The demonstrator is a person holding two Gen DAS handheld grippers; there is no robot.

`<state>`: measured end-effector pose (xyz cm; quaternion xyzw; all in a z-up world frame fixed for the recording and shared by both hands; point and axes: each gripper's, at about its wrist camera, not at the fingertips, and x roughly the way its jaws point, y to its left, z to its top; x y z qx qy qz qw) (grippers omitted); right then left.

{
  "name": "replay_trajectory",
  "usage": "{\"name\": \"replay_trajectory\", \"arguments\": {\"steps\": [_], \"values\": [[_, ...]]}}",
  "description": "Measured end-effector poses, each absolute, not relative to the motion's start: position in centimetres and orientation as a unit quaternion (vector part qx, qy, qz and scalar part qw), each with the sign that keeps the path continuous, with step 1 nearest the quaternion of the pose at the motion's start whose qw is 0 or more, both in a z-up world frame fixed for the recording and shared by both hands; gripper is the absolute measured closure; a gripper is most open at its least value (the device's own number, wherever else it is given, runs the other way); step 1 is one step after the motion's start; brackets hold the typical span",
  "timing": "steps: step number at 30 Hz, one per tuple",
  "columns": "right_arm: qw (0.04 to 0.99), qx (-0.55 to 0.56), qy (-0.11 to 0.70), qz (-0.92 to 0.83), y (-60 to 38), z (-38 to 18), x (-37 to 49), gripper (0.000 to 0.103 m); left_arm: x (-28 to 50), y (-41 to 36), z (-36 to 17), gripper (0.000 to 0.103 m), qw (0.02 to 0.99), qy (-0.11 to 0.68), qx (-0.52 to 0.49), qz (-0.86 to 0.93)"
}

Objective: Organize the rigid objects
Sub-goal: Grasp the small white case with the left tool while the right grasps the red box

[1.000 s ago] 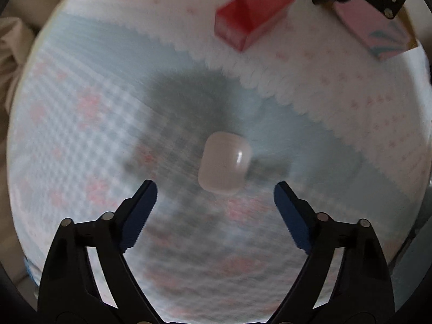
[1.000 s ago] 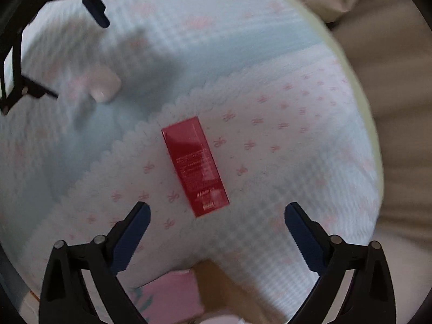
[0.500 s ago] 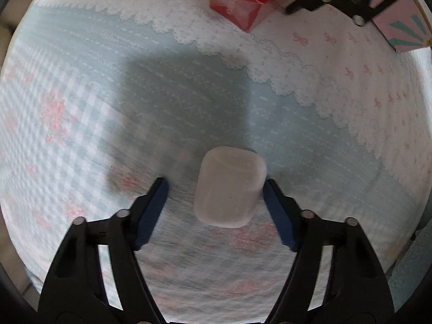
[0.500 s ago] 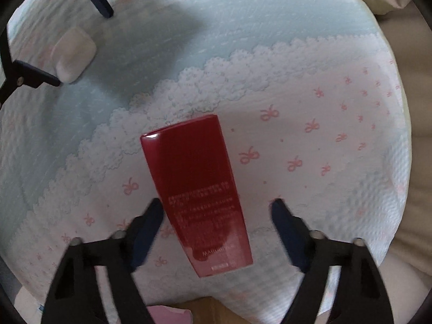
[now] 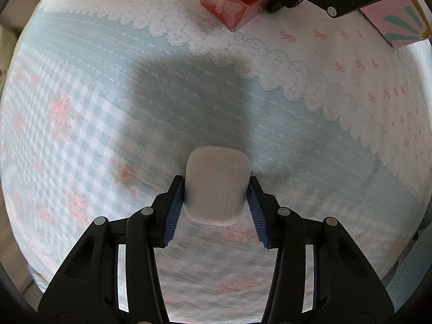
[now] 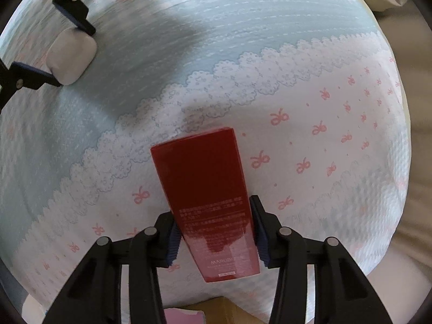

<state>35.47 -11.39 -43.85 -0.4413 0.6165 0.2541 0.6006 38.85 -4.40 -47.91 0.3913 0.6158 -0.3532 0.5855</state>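
– Left gripper (image 5: 215,205): what's in it?

– Its blue pads are pressed on both sides of a white case (image 5: 216,185), which lies on the checked part of the cloth (image 5: 81,140).

– And the right gripper (image 6: 214,233)?

– Clamped on a red box (image 6: 208,197) lying on the white, bow-printed part, past the lace edge. A pink box (image 5: 397,24) sits just beyond it.

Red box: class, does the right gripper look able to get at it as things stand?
Yes, apparently: the right gripper already has its blue pads on both long sides of the red box, and nothing on the cloth lies between them.
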Motion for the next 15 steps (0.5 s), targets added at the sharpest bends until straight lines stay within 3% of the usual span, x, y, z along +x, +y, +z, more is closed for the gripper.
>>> {"name": "replay_trajectory", "arguments": {"steps": [15], "values": [[0.658,-0.344,0.637,0.206,-12.9,-35.9,34.6,0.061,35.6,-0.7,-40.8,0.060,0.625,0.598,0.368,-0.340]]}}
